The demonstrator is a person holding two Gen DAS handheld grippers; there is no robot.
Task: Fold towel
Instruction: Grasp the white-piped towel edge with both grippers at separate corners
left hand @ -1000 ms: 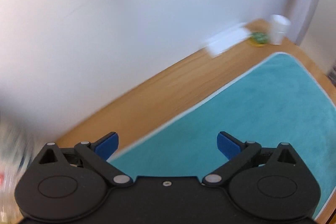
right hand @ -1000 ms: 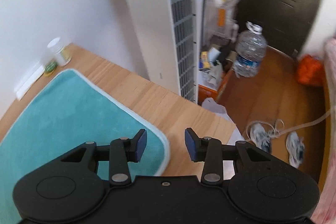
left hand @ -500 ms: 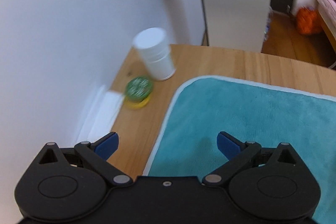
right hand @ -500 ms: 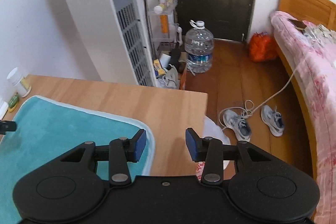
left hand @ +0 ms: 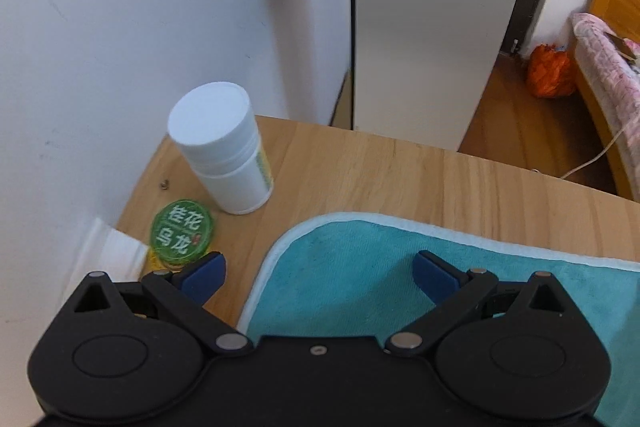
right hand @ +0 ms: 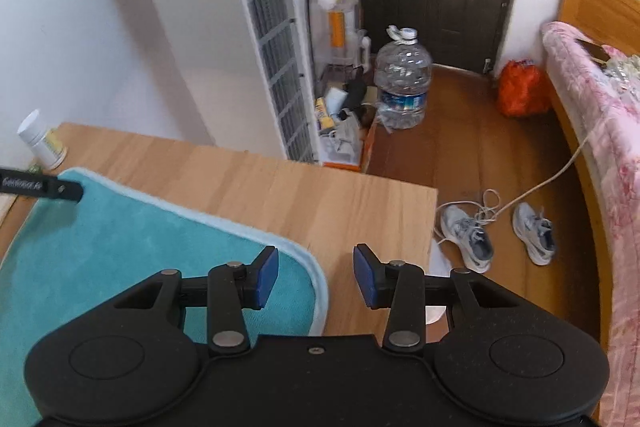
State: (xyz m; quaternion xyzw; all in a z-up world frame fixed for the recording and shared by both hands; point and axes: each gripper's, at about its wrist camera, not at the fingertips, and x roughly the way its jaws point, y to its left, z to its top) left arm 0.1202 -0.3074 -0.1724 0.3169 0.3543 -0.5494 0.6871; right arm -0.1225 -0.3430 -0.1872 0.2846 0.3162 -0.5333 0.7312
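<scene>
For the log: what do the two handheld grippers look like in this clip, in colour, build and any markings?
Both match: the left gripper and right gripper have matte black bodies with two round discs, black linkage arms on silver pivot pins, and blue pads on the fingers. From the right wrist view, the left gripper's black finger carries small white lettering, too small to read. No cables, hands or sleeves show.

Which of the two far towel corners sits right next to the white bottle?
The corner under the left gripper, the towel corner beside the white bottle and green-lidded tin. The right gripper's corner has bare table around it.
</scene>
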